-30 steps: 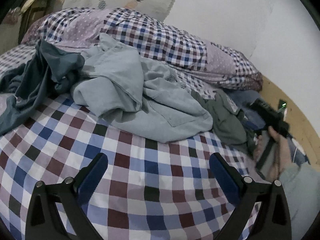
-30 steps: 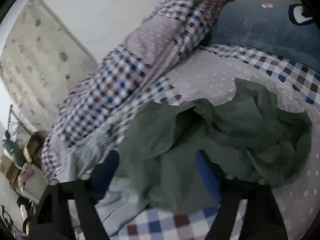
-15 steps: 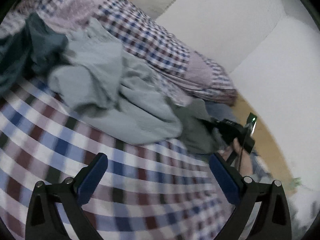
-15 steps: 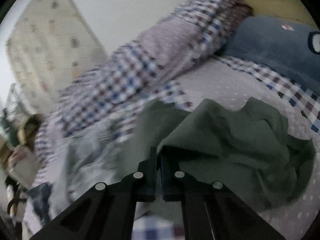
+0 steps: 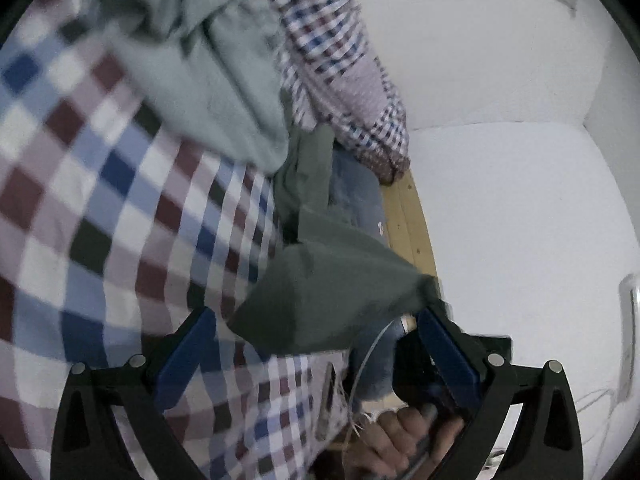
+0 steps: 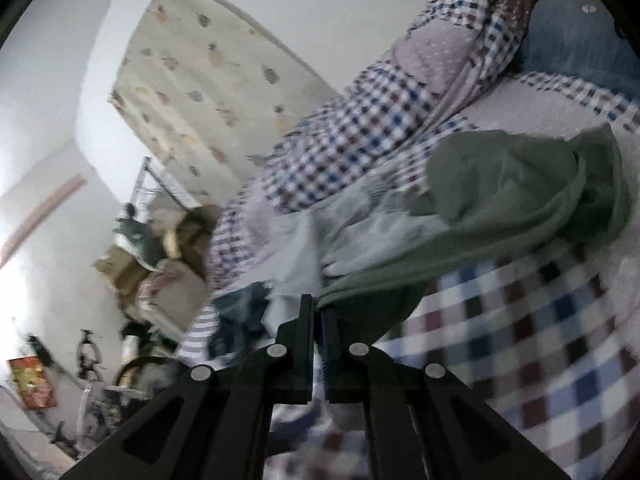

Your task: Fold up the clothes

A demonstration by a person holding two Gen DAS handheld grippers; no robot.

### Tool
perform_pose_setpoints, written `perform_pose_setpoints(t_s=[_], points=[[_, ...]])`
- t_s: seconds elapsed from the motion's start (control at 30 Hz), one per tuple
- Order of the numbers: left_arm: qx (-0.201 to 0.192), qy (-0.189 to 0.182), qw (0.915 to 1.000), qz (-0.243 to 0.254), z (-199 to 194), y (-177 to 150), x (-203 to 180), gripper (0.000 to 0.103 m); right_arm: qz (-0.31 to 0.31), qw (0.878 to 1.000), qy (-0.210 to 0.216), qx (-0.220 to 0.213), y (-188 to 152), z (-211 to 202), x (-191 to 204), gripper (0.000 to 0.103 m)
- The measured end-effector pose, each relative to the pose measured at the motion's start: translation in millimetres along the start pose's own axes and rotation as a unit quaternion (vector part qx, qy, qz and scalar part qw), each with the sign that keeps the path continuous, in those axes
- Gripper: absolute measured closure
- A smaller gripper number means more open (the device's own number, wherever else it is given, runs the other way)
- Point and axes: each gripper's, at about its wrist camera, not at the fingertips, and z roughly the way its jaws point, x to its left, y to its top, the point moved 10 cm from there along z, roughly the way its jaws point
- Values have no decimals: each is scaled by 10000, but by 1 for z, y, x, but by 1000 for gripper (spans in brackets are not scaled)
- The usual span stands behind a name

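Observation:
A dark green garment [image 6: 516,196] stretches from the bed down to my right gripper [image 6: 318,312], which is shut on its edge. In the left wrist view the same green garment [image 5: 332,292] hangs lifted in front of my left gripper [image 5: 316,344]. That gripper is open, its blue fingers wide apart, with nothing between them. A hand [image 5: 408,436] holding the right gripper shows just behind the cloth. A pale grey-green shirt [image 5: 224,80] lies crumpled on the checked bed cover [image 5: 80,208]. A dark teal garment [image 6: 236,316] lies lower left in the right wrist view.
A rolled checked quilt [image 6: 360,140] lies along the wall side of the bed. A blue pillow [image 6: 576,44] rests at the head, by the wooden bed frame [image 5: 412,220] and white wall [image 5: 520,160]. Boxes and clutter [image 6: 140,248] stand beyond the bed.
My right gripper has shut on the green garment and pulled it up off the bed. My left gripper has swung right toward the lifted cloth and stays open.

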Motion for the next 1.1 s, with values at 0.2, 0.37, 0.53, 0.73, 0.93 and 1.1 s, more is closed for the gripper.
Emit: perform_pose_setpoints(t_s=[0.2,0.37,0.53,0.73,0.93,1.1], points=[[168,-837,9946,-591,4,-13,-3,1,221,9982,560,-24,-12,-14,19,102],[146,-1265,9908,-466,3,-19,-24,1,423,9943,981,-27,-20,-24,32,102],[89,-1177,9930,-56,5,-19,-33,1,629,9902,1243,6,-22,-30,37,102],[-44,-998,9946,296,-3,-16,-37,54,708,9876,1398,44,-23,-32,44,102],[-269,-847,9944,579,-19,-1,-42,98,529,9921,1120,184,-36,-22,39,98],[-862,-595,9918,732,-59,37,-45,101,131,9969,576,513,-59,-2,29,86]])
